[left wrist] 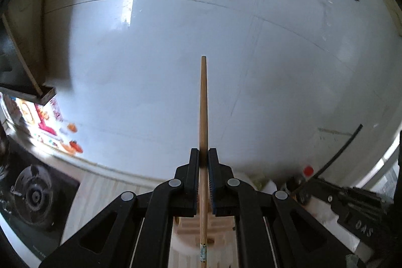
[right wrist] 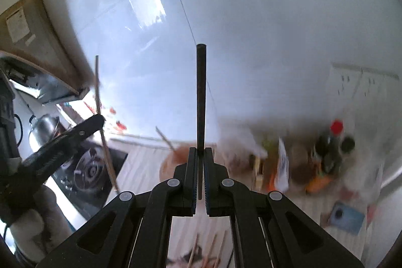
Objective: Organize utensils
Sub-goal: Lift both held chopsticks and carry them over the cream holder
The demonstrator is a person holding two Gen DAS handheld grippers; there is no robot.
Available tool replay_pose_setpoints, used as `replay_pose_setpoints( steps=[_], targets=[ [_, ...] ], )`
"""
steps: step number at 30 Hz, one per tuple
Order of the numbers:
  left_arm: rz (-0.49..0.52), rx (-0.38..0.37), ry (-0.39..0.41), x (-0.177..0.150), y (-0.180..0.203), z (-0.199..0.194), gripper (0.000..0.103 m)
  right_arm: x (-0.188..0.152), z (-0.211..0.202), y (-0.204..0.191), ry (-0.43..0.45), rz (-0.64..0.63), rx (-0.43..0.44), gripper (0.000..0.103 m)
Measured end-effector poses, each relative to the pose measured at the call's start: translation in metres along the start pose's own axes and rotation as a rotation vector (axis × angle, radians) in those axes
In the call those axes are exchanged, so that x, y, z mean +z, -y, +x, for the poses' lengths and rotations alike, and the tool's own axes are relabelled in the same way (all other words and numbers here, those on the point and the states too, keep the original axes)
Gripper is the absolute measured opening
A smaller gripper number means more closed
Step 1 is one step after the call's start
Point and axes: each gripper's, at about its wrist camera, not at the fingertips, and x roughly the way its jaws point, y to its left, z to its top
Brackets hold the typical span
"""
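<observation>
Both grippers fill the lower frames: the left gripper (left wrist: 203, 155) is clamped on a wooden chopstick (left wrist: 203, 102) pointing up toward the white tiled wall (left wrist: 176, 42), and the right gripper (right wrist: 200, 153) is closed around a dark chopstick (right wrist: 201, 97). More chopsticks (right wrist: 208, 253) lie blurred on the counter below.

Wooden chopstick (left wrist: 203, 112): light brown, tapered, upright, pinched between black fingers, patterned band at lower end. Dark chopstick (right wrist: 201, 97): slim, blackish, upright, likewise pinched. More chopsticks (right wrist: 206, 253) lie blurred on the counter below.
</observation>
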Motion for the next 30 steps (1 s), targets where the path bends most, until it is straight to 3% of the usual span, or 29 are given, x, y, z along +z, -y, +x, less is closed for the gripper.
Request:
replay_pose_setpoints(
  steps=[5, 13, 30],
  targets=[
    [-0.005, 0.025, 0.036, 0.014, -0.003, 0.039, 0.004, 0.020, 0.023, -0.001, -0.006, 0.005, -0.016, 0.005],
    [-0.024, 0.036, 0.009, 0.002, -0.015, 0.098, 0.004, 0.031, 0.067, 0.006, -0.056, 0.030, -0.013, 0.005],
    [-0.005, 0.081, -0.007, -0.017, -0.032, 0.139, 0.004, 0.014, 0.111, 0.023, -0.141, 0.052, -0.023, 0.005]
  ],
)
